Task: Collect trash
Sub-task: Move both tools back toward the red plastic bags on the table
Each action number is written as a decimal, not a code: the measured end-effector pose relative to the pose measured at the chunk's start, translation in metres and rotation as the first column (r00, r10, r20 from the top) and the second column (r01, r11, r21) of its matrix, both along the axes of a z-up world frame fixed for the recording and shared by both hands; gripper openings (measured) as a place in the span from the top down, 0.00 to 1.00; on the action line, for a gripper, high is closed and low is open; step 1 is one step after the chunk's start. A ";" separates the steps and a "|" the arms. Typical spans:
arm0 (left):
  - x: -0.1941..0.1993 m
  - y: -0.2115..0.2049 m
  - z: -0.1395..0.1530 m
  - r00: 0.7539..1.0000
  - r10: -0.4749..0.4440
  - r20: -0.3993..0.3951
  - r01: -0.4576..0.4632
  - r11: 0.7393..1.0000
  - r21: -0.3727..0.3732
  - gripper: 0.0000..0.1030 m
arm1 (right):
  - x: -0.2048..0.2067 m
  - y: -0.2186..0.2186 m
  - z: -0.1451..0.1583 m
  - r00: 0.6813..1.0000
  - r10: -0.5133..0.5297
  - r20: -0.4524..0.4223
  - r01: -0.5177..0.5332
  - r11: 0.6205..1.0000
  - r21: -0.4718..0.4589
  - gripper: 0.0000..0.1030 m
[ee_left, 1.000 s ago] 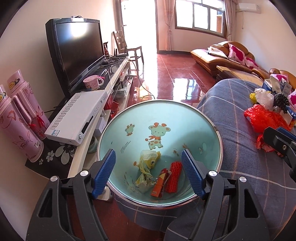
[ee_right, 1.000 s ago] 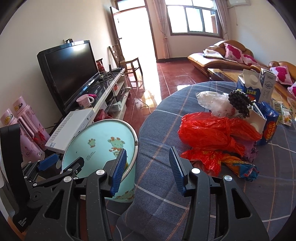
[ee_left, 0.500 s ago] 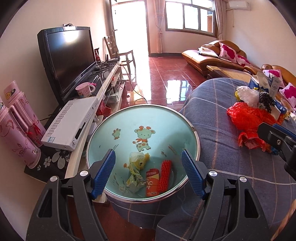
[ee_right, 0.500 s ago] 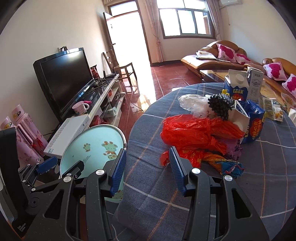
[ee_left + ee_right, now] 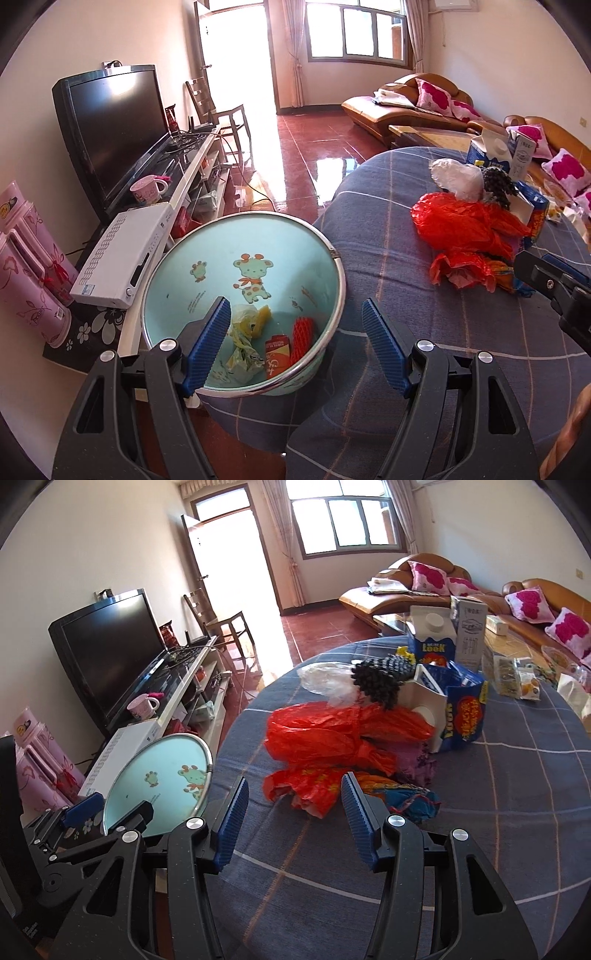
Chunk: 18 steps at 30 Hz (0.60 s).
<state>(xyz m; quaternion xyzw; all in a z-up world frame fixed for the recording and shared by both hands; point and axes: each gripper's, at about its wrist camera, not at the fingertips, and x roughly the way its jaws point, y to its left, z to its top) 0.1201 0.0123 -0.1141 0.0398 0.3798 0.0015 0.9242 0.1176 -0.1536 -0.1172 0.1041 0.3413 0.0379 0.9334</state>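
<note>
A light blue trash bin (image 5: pixel 221 254) with a giraffe print stands beside the round table; it also shows in the right wrist view (image 5: pixel 166 775). Inside lie a yellow-green wrapper (image 5: pixel 242 343), a red carton (image 5: pixel 277 354) and a red foam net (image 5: pixel 303 332). My left gripper (image 5: pixel 295 343) is open and empty over the bin's near rim. A red plastic bag (image 5: pixel 332 734) and a red printed wrapper (image 5: pixel 310 786) lie on the table. My right gripper (image 5: pixel 293 812) is open and empty just in front of the wrapper.
The table wears a blue checked cloth (image 5: pixel 517 812). Behind the red bag are a clear bag (image 5: pixel 321 679), a black net (image 5: pixel 380 679), blue milk cartons (image 5: pixel 432 638) and a blue snack bag (image 5: pixel 465 709). A TV stand with a white box (image 5: pixel 122 254) stands left of the bin.
Both grippers have moved right and toward the table's trash pile. The bin has slid left in both views and the red bag looms closer to the right gripper.
</note>
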 end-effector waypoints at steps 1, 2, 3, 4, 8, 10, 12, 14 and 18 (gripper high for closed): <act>0.000 -0.004 -0.001 1.000 -0.005 -0.002 0.005 1.000 -0.002 0.29 | -0.002 -0.008 -0.003 1.000 -0.016 -0.006 0.016 1.000 0.004 0.49; 0.001 -0.008 -0.002 1.000 -0.011 -0.005 0.011 1.000 -0.004 0.29 | -0.003 -0.016 -0.006 0.999 -0.033 -0.013 0.033 0.999 0.006 0.49; 0.001 -0.012 -0.003 1.000 -0.019 -0.009 0.019 1.000 -0.007 0.29 | -0.004 -0.025 -0.008 0.999 -0.050 -0.020 0.050 0.999 0.008 0.49; 0.001 -0.016 -0.005 1.000 -0.028 -0.012 0.027 1.000 -0.009 0.29 | -0.006 -0.032 -0.011 0.998 -0.064 -0.026 0.065 0.998 0.012 0.49; 0.000 -0.035 -0.008 0.998 -0.062 -0.021 0.062 0.998 -0.009 0.29 | -0.012 -0.061 -0.019 0.992 -0.123 -0.042 0.124 0.992 0.027 0.49; 0.002 -0.042 -0.010 0.997 -0.074 -0.027 0.074 0.997 -0.010 0.29 | -0.014 -0.074 -0.024 0.987 -0.149 -0.054 0.152 0.988 0.039 0.49; 0.003 -0.048 -0.014 0.996 -0.083 -0.035 0.083 0.996 -0.016 0.29 | -0.016 -0.085 -0.028 0.983 -0.171 -0.066 0.175 0.983 0.049 0.49; 0.006 -0.055 -0.017 0.995 -0.094 -0.043 0.093 0.995 -0.023 0.29 | -0.017 -0.094 -0.031 0.979 -0.187 -0.075 0.191 0.980 0.050 0.49; 0.011 -0.068 -0.022 0.992 -0.117 -0.048 0.115 0.993 -0.029 0.29 | -0.018 -0.108 -0.038 0.975 -0.205 -0.090 0.211 0.976 0.060 0.49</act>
